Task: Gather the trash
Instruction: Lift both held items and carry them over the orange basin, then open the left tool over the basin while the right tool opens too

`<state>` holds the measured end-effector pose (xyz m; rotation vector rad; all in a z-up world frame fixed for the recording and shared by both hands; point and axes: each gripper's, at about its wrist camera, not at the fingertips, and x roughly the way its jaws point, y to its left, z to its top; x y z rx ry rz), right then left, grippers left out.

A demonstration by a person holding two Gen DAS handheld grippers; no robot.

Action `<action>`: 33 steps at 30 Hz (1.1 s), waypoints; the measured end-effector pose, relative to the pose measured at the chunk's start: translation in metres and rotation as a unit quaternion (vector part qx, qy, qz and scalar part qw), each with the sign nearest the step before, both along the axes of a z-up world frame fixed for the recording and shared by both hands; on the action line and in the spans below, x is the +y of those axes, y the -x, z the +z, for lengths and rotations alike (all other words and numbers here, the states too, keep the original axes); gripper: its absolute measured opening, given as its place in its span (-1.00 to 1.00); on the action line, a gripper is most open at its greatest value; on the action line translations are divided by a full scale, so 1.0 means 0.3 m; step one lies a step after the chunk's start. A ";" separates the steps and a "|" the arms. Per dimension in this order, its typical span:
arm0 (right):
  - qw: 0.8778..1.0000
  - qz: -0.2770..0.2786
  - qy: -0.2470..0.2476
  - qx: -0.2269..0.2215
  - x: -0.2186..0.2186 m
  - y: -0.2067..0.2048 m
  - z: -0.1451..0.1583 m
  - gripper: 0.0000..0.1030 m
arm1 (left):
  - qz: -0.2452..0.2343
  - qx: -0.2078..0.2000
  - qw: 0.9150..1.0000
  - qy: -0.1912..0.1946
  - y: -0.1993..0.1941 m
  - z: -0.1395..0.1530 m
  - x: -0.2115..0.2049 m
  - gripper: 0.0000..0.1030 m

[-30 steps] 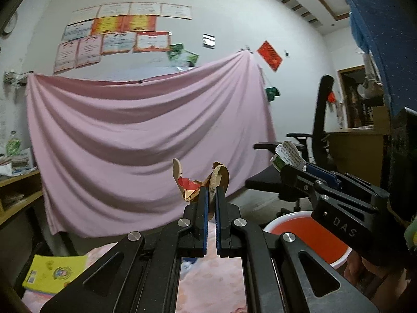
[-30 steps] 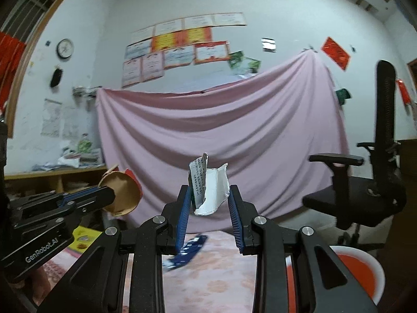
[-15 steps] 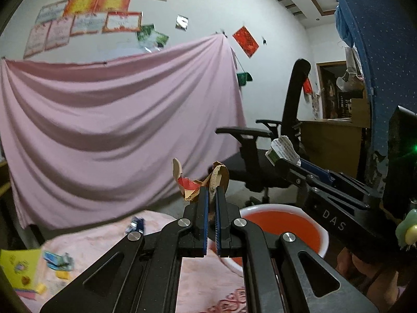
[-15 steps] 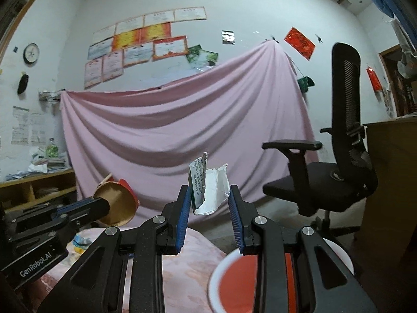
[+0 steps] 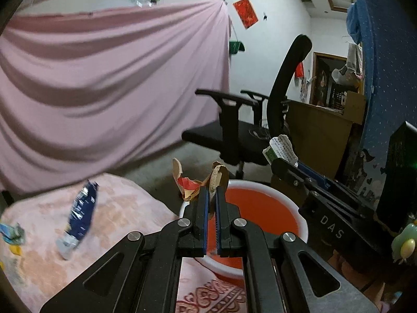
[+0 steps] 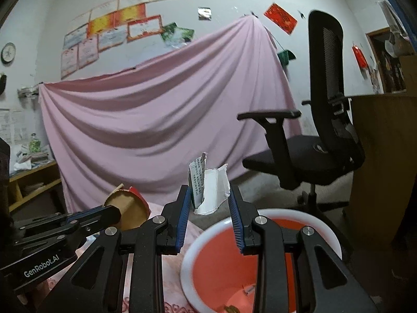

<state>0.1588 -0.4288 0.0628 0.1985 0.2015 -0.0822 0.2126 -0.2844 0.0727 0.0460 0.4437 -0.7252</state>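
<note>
- Left wrist view: your left claw (image 5: 211,195) sits at the frame's centre, jaws nearly closed, pinching a torn brown and red paper scrap (image 5: 194,182) that sticks up above the tips.
- Just behind that scrap, centre right, you see the white bin (image 5: 292,210) with its orange-red inside; a few small bits lie at its bottom in the right wrist view.
- At lower left the pink patterned blanket (image 5: 125,203) covers the surface, with a blue wrapper (image 5: 79,214) lying on it and smaller blue and yellow bits at the far left edge.
- Your right claw (image 6: 209,203) holds a crumpled white printed paper (image 6: 208,189) between jaws set partly apart, the paper pressed mainly against the left pad; it hangs near the bin's upper left rim.
- The room behind: a pink sheet (image 6: 156,120) draped across the white wall, certificates (image 6: 112,28) pinned at upper left, a clock (image 6: 7,53) at the far left edge.
- A black office chair (image 6: 320,140) stands at right on bare concrete floor, beside a brown wooden desk (image 6: 383,156).
</note>
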 end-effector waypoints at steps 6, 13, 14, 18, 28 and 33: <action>0.999 -0.011 -0.018 0.025 -0.043 -0.020 -0.030 -0.41 | -0.002 0.045 0.999 0.010 -0.044 -0.016 -0.017 -0.94; 0.998 -0.017 -0.027 0.045 -0.067 -0.035 -0.056 -0.38 | -0.005 0.088 0.996 0.009 -0.105 -0.021 -0.039 -0.92; 0.998 -0.017 -0.027 0.048 -0.069 -0.036 -0.058 -0.37 | -0.003 0.092 0.996 0.007 -0.110 -0.023 -0.041 -0.88; 0.998 -0.021 -0.033 0.051 -0.077 -0.036 -0.063 -0.18 | 0.001 0.101 0.995 0.007 -0.117 -0.033 -0.030 -0.60; 0.999 -0.026 -0.024 0.035 -0.063 -0.026 -0.049 -0.05 | 0.050 0.074 0.996 0.031 -0.099 -0.013 0.057 -0.20; 0.999 -0.024 -0.015 0.014 -0.039 -0.015 -0.030 0.13 | 0.091 0.044 0.994 0.046 -0.069 0.011 0.143 0.07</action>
